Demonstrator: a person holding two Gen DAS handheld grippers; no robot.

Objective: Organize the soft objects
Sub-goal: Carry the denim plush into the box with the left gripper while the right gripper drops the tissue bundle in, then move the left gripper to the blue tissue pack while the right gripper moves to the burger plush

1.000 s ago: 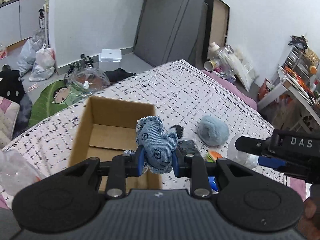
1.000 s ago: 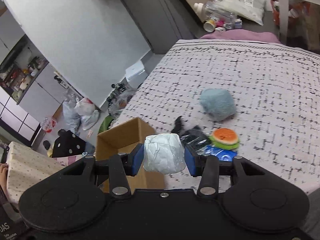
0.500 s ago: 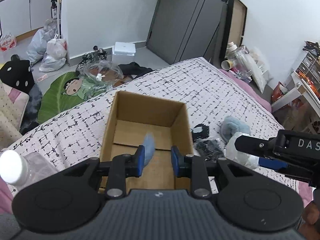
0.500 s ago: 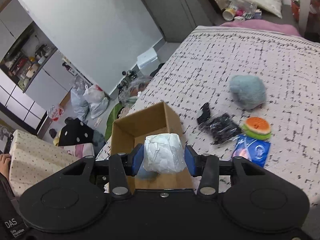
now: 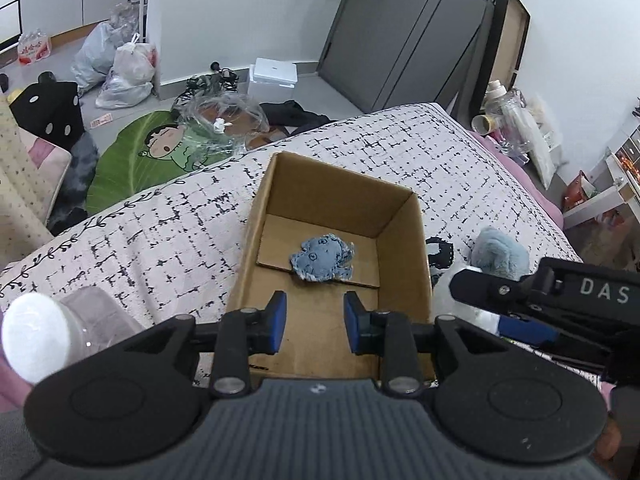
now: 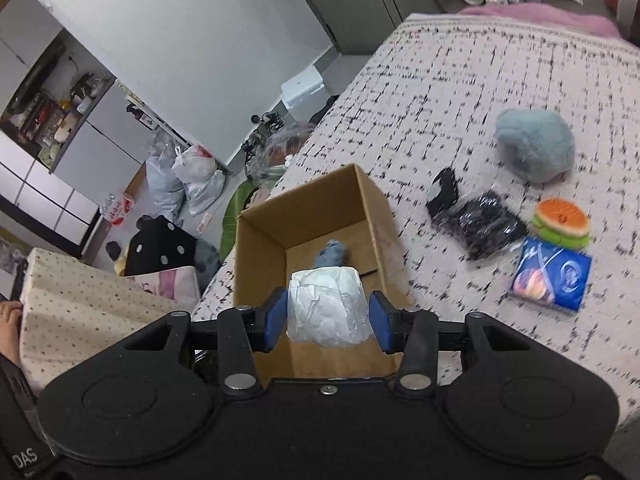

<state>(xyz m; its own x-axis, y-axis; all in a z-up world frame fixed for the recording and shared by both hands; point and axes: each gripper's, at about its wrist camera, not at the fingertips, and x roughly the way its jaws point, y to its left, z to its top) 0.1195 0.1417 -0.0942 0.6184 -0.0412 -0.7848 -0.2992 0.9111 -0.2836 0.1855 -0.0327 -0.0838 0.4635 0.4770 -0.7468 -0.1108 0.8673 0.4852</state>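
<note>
Dropped from the left tongs [image 5: 313, 322], now opening and empty, the denim toy [image 5: 322, 257] lies inside the box [image 5: 422, 248]. Right tongs [image 6: 328, 316] squeeze a white bundle [image 6: 328, 306] above the box; four things wait beside it.

White walls [image 5: 224, 8], grey door [image 5: 400, 28], cluttered grey floor [image 5: 60, 76], patterned bed [image 5: 420, 148].

Bed [image 5: 440, 152] bearing cardboard box [image 5: 416, 248], soft toys.

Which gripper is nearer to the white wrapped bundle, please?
Right. The right gripper clamps the white wrapped bundle above the cardboard box; the left gripper, opening and empty, sits beside it.
</note>
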